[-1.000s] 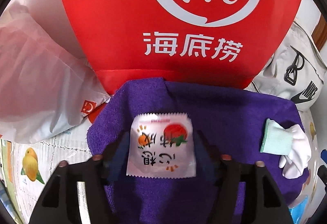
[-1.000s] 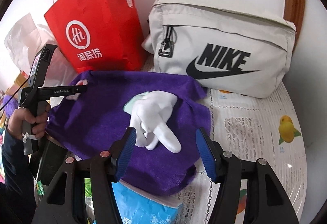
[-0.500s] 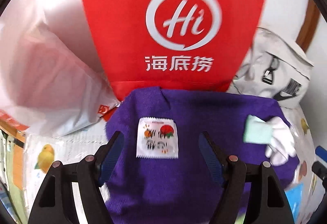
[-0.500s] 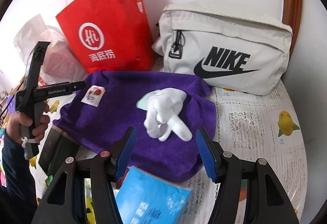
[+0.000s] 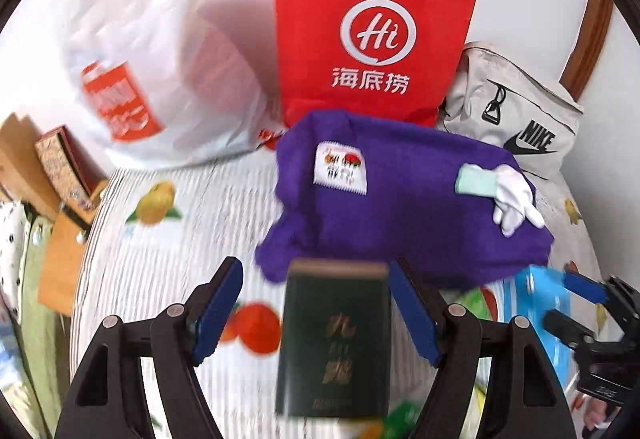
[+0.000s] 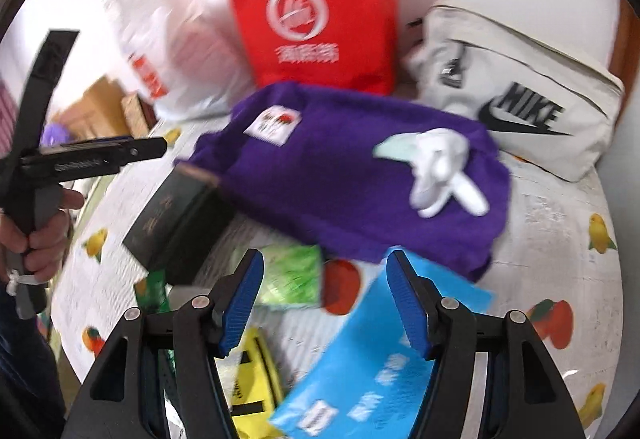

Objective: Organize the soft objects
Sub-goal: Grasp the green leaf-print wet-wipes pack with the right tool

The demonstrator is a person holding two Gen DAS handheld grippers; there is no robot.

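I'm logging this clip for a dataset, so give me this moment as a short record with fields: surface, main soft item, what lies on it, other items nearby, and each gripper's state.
surface: fruit-print tablecloth
main soft item: purple towel, spread flat
on towel: white glove; small snack packet
behind towel: red paper bag; grey Nike bag; white plastic bag
front of towel: dark green box; blue packet
left gripper: open, fingers either side of the box
right gripper: open, holding nothing

light: bright, even, soft | shadows: faint behind red paper bag [image 5: 372,35] on wall | blur: motion smear both views, worse right wrist, bag logo unreadable there | fisheye: edges bowed, black corner vignette | glare: none
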